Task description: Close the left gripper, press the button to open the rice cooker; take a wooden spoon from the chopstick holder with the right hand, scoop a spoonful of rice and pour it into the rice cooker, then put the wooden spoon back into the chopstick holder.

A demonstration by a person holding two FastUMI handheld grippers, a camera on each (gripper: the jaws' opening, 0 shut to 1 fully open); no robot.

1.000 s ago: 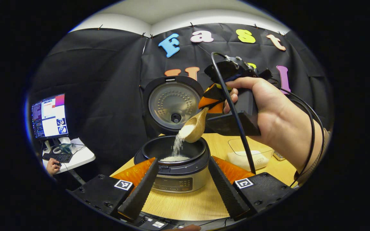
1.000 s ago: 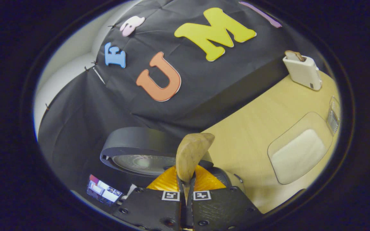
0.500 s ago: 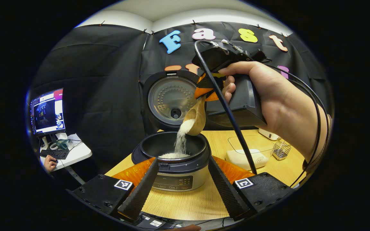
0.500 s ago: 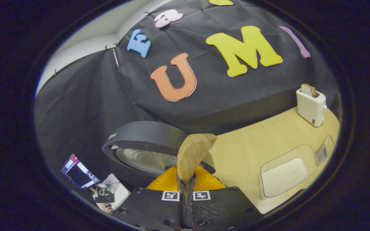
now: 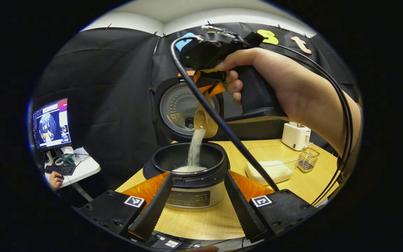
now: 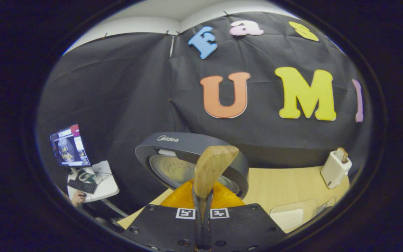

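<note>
At the bottom of the left gripper view, the left gripper stands with its fingers spread wide, and the rice cooker sits on the table in the gap just beyond their tips. Above the cooker, at the frame's upper middle, the right gripper in a hand clamps the wooden spoon, tipped so rice streams into the pot. In the right gripper view the spoon's handle is pinched between the closed fingers at bottom centre, its bowl rising before the raised lid.
</note>
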